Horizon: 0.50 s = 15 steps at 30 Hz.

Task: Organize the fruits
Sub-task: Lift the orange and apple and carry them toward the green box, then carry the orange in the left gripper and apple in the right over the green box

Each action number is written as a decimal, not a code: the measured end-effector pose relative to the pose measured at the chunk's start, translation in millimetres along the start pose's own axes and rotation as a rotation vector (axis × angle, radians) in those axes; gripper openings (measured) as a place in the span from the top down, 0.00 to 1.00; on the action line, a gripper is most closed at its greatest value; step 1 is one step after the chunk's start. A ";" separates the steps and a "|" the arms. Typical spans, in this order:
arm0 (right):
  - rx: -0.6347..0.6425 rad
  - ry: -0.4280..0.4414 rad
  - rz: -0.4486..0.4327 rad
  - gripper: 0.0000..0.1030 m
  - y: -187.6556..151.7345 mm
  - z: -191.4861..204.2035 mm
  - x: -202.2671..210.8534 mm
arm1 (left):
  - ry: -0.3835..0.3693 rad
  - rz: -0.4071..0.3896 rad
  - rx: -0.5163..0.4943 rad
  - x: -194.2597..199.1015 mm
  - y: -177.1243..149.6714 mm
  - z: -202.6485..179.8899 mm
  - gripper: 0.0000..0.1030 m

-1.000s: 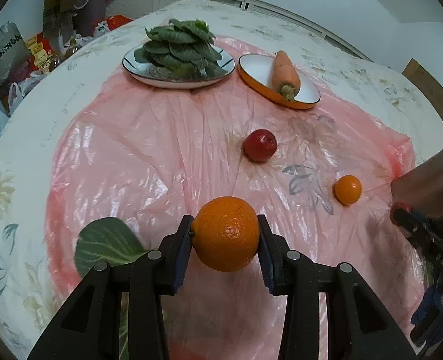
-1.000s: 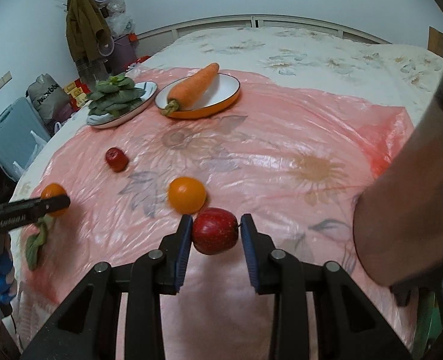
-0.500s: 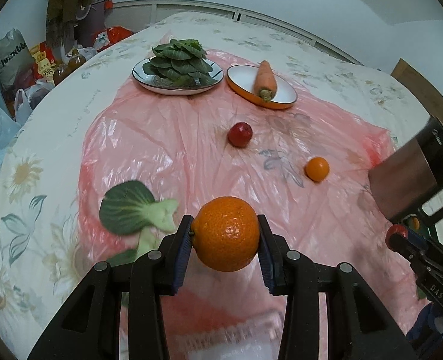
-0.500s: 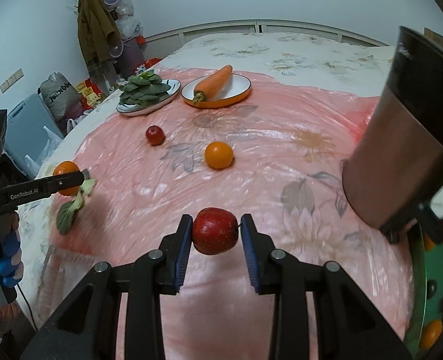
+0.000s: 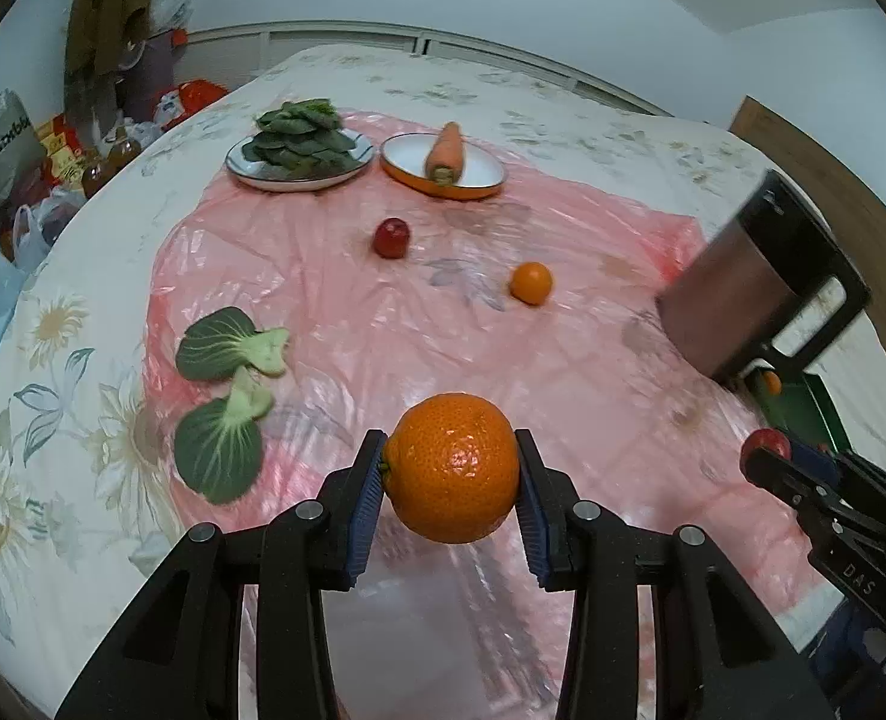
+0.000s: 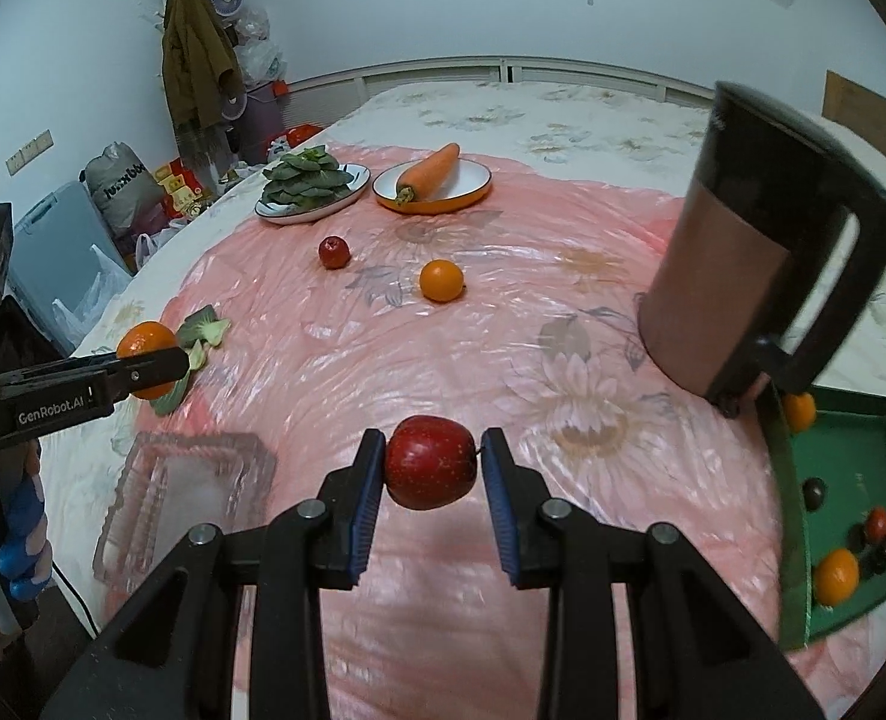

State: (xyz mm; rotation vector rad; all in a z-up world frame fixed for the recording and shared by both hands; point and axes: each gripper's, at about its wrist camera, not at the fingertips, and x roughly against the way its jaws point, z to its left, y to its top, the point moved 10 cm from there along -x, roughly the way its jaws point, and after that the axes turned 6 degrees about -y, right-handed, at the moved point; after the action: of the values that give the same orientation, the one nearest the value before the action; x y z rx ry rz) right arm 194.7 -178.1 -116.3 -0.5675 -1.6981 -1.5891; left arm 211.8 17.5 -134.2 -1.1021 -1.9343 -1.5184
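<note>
My left gripper [image 5: 450, 468] is shut on a large orange [image 5: 452, 465] and holds it above the pink plastic sheet [image 5: 563, 372]. My right gripper [image 6: 431, 462] is shut on a red apple [image 6: 431, 461], also held in the air. A small red apple [image 6: 334, 252] and a small orange [image 6: 441, 280] lie on the sheet further off. A clear glass tray [image 6: 185, 486] sits at the near left in the right wrist view. A green tray [image 6: 851, 480] with small fruits sits at the right. The left gripper with its orange [image 6: 146, 348] also shows in the right wrist view.
A plate of leafy greens [image 5: 299, 147] and an orange-rimmed plate with a carrot [image 5: 443, 165] stand at the far side. Two bok choy pieces [image 5: 227, 396] lie at the left. A tall dark kettle [image 6: 761, 276] stands at the right, next to the green tray.
Both grippers have pulled back and up from the table with their fruits. The kettle, green tray, glass tray and bok choy have come into view.
</note>
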 end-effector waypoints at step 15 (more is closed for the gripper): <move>-0.030 -0.076 -0.006 0.73 -43.6 -22.0 56.9 | -0.022 0.000 -0.103 30.6 -49.7 -58.4 0.66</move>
State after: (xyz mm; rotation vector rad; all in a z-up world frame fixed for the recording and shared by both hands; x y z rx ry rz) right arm 130.7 -214.8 -102.6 -0.6453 -1.7361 -1.6180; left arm 146.6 -31.9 -123.3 -1.1671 -1.8887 -1.6286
